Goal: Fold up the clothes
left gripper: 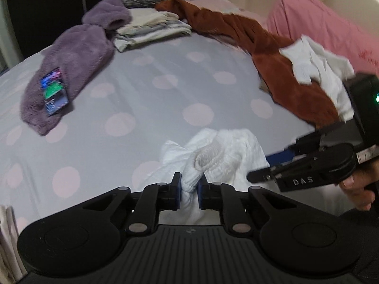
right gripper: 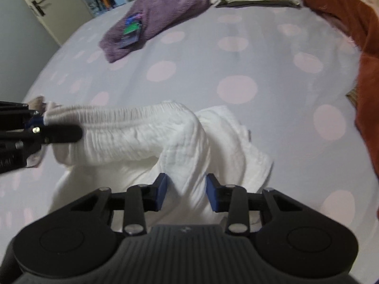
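A white crinkled garment with an elastic waistband lies bunched on the grey dotted bedsheet. My left gripper is shut on its waistband and holds it up. In the right wrist view the garment stretches from the left gripper at the left edge to my right gripper. My right gripper is open, with a fold of the white cloth between its blue pads. The right gripper also shows in the left wrist view, beside the garment.
A purple fleece garment with a phone on it lies at the far left. A stack of folded clothes sits at the back. A rust-brown garment and white cloth lie at right, by a pink pillow.
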`<state>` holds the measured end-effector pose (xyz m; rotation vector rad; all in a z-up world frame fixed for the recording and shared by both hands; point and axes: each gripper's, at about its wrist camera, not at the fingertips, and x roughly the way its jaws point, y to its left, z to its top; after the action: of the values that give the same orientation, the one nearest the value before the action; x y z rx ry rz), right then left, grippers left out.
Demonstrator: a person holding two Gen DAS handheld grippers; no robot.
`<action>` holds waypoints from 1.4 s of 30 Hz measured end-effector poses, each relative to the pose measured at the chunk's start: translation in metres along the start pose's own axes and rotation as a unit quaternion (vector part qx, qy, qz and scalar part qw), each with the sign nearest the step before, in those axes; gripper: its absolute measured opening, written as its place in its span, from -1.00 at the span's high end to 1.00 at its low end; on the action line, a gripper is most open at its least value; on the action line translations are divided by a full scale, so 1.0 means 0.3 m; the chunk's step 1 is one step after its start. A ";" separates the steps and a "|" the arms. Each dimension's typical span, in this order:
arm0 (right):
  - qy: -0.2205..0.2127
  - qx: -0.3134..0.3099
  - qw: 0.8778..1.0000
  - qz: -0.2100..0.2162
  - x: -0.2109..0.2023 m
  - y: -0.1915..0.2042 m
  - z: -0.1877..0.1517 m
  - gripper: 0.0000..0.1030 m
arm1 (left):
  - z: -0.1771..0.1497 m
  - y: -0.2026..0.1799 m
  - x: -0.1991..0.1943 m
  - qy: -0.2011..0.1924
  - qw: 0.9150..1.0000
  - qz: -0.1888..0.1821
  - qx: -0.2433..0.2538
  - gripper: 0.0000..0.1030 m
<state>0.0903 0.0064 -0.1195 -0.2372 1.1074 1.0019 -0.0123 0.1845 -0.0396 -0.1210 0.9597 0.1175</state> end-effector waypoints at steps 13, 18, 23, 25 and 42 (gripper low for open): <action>-0.061 -0.001 0.998 -0.006 -0.085 0.026 0.007 0.18 | -0.068 0.147 -0.161 -0.056 0.998 0.004 -0.002 0.79; -0.059 -0.021 0.997 -0.046 -0.054 0.127 -0.014 0.08 | -0.100 0.207 -0.195 -0.053 0.998 -0.019 0.006 0.79; -0.045 -0.030 0.998 -0.022 -0.002 0.161 -0.026 0.35 | -0.132 0.221 -0.231 -0.047 0.999 -0.003 0.001 0.79; -0.033 -0.029 0.999 0.013 0.014 0.151 -0.032 0.77 | -0.144 0.226 -0.244 -0.048 0.999 0.010 -0.014 0.79; 0.062 -0.218 0.966 0.128 -0.275 0.260 -0.383 0.61 | -0.367 0.147 -0.446 -0.103 0.991 0.035 -0.081 0.82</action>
<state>-0.0493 -0.0657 -0.0820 -0.5269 1.0352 1.4779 -0.1841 0.2049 0.0056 -0.2201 0.7480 0.2675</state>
